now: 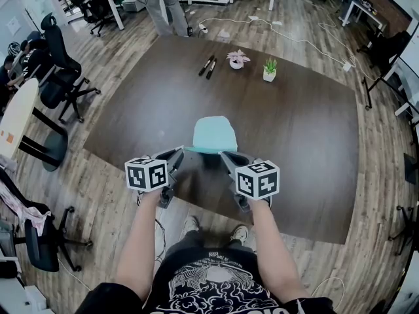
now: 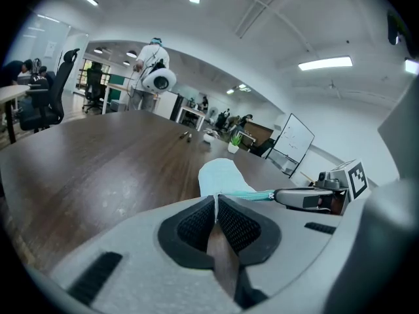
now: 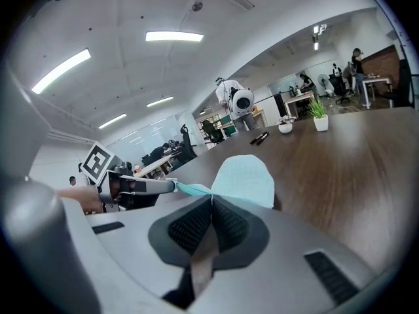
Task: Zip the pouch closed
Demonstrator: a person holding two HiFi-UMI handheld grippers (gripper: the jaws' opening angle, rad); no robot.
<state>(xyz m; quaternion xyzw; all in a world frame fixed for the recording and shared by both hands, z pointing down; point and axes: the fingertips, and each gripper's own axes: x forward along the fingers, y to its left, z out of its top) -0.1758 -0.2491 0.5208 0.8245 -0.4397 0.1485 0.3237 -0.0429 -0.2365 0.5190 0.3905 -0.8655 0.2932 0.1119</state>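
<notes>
Forearms [image 1: 141, 241] reach toward 12 o'clock over the tabletop [image 1: 294, 123]. Pouch [image 1: 214, 133] lies flat, zip edge running 9 to 3 o'clock. Left gripper [image 1: 181, 150] at 9, right gripper [image 1: 222, 153] at 3: fingers of each clamped on that edge's ends.

A wide dark wooden table [image 1: 288, 129] stands on a wood-plank floor [image 1: 383, 195]. Black office chairs [image 1: 59, 77] cluster at the left beside a light-topped desk [image 1: 16, 120] — another chair [image 1: 39, 244] sits nearer. White cables [image 1: 288, 34] trail over the floor beyond the table's far edge, where a person [image 1: 165, 5] stands. Long strip lights [image 3: 174, 36] glow on a white ceiling, and a whiteboard [image 2: 291, 150] stands past the table.
</notes>
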